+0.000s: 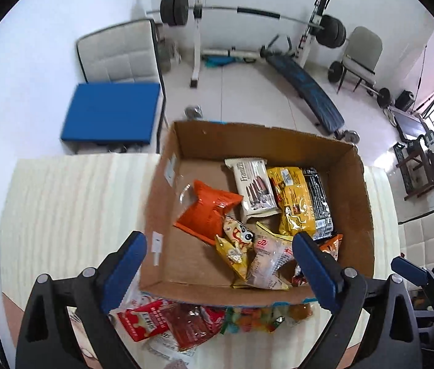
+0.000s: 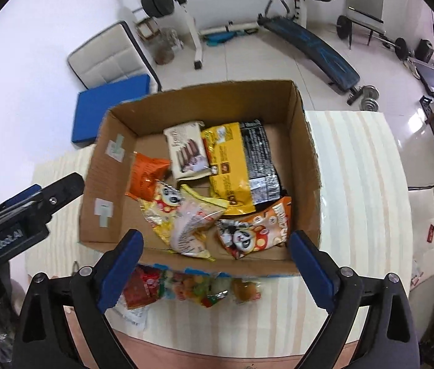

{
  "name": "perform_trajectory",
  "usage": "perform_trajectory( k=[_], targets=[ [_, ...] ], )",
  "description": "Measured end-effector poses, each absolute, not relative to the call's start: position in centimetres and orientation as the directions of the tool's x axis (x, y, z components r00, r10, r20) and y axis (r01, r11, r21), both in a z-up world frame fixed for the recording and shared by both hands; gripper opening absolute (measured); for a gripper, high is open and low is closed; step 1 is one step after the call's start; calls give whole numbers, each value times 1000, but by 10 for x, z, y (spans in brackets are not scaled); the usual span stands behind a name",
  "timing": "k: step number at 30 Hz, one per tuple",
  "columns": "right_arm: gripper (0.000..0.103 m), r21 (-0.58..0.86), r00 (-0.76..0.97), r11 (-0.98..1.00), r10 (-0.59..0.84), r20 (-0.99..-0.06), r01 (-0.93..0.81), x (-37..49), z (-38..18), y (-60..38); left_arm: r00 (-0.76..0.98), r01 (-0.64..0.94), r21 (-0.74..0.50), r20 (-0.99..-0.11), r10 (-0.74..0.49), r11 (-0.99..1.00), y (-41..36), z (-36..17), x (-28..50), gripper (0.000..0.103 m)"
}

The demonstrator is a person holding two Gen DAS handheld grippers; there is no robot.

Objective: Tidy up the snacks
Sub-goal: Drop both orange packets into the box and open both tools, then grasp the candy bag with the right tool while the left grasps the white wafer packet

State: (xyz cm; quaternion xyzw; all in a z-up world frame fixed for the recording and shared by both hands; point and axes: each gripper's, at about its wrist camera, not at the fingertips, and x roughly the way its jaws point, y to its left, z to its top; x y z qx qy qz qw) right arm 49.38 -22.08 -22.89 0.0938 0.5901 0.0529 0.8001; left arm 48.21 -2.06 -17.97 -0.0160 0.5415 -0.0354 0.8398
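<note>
The left gripper (image 1: 220,252) was held wide open above the near edge of the cardboard box (image 1: 355,184), with nothing between its blue fingers (image 1: 126,261). The right gripper (image 2: 213,252) was likewise spread wide and empty, poised over the same near wall of the box. Inside the box, an orange packet (image 1: 207,212) was seen toward the left, a white wafer packet (image 1: 255,190) behind it, and a yellow packet (image 1: 292,203) with a black packet (image 1: 318,203) just beside it on the right. Nearer the grippers, a yellow panda-printed packet (image 2: 164,206) was overlapped by a clear-wrapped snack (image 2: 192,227), and an orange panda packet (image 2: 256,227) lay in the near right corner. Outside the box, against its near wall, a red packet (image 1: 146,323) and a bag of mixed coloured sweets (image 2: 198,289) were left on the pale striped table (image 2: 355,184).
</note>
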Motion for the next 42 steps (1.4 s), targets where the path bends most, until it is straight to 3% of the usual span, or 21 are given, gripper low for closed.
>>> perform_trajectory(
  k=[7, 14, 19, 25, 33, 42],
  targets=[
    [98, 340, 224, 940, 332, -916, -5, 448, -239, -211, 420, -57, -24, -908, 2, 998, 16, -186, 425, 97],
    [98, 368, 46, 929, 366, -929, 33, 418, -324, -179, 158, -226, -69, -987, -33, 972, 79, -290, 365, 97],
    [95, 329, -15, 943, 330, -944, 44, 416, -369, -161, -19, -446, -184, -976, -215, 876, 112, -373, 345, 97],
    [94, 305, -24, 951, 306, -952, 46, 412, -386, -150, -18, -654, -249, -939, -344, 714, 131, -423, 348, 98],
    [94, 289, -9, 954, 290, -957, 78, 412, -391, -146, -59, -607, -158, -968, -243, 779, 113, -422, 378, 102],
    [94, 292, 15, 943, 294, -956, 161, 428, -411, -148, -133, -365, -49, -986, -104, 930, 102, -422, 346, 100]
  ],
)
